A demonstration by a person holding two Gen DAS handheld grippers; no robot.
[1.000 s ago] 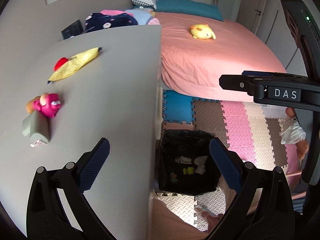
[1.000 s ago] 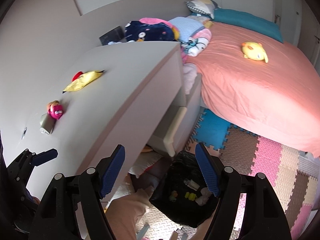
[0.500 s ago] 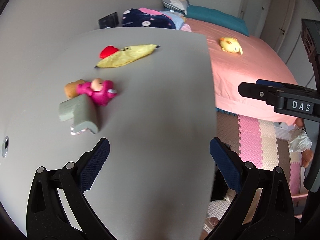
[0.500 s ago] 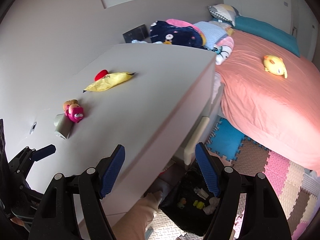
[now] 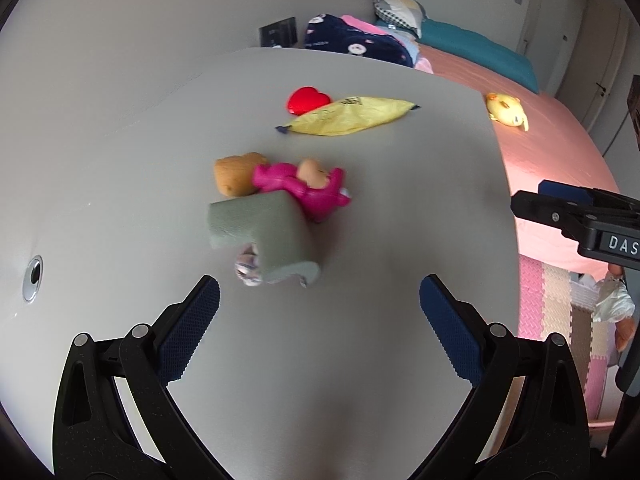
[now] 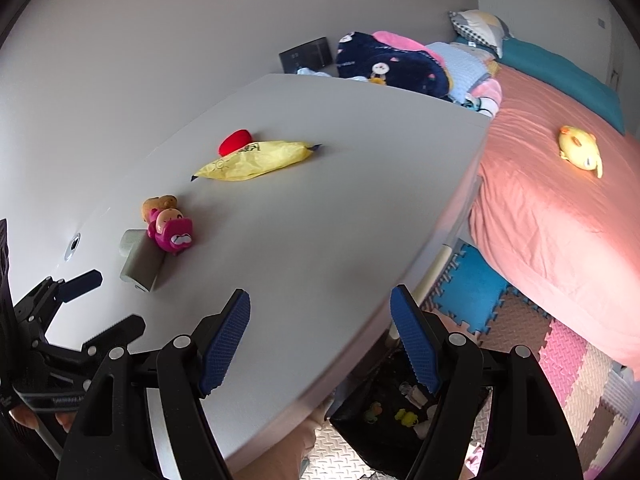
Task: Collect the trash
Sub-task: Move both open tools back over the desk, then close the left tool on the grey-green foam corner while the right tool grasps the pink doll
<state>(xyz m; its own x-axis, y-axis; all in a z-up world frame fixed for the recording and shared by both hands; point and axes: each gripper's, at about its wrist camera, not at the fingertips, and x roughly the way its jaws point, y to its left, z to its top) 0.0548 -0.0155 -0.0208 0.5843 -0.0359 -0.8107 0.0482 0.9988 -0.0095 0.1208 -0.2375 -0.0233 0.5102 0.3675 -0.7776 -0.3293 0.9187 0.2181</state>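
Note:
On the grey desk (image 5: 360,240) lie a grey-green L-shaped foam piece (image 5: 264,236) with a crumpled wrapper (image 5: 248,266) under it, a pink toy (image 5: 308,188), a brown toy (image 5: 236,172), a yellow wrapper (image 5: 348,116) and a red heart (image 5: 308,98). My left gripper (image 5: 320,312) is open and empty just short of the foam piece. My right gripper (image 6: 320,336) is open and empty over the desk's front edge. The foam piece (image 6: 140,260), the yellow wrapper (image 6: 256,160) and the left gripper (image 6: 104,300) also show in the right wrist view.
A black bin (image 6: 400,412) holding small items stands on the floor mats below the desk edge. A pink bed (image 6: 560,200) with a yellow plush (image 6: 580,148) lies to the right. Folded blankets (image 6: 392,64) are piled behind the desk.
My left gripper swung from over the bin back across the desk and closed in on the foam piece. My right gripper rose and turned towards the desk top. Both stayed open.

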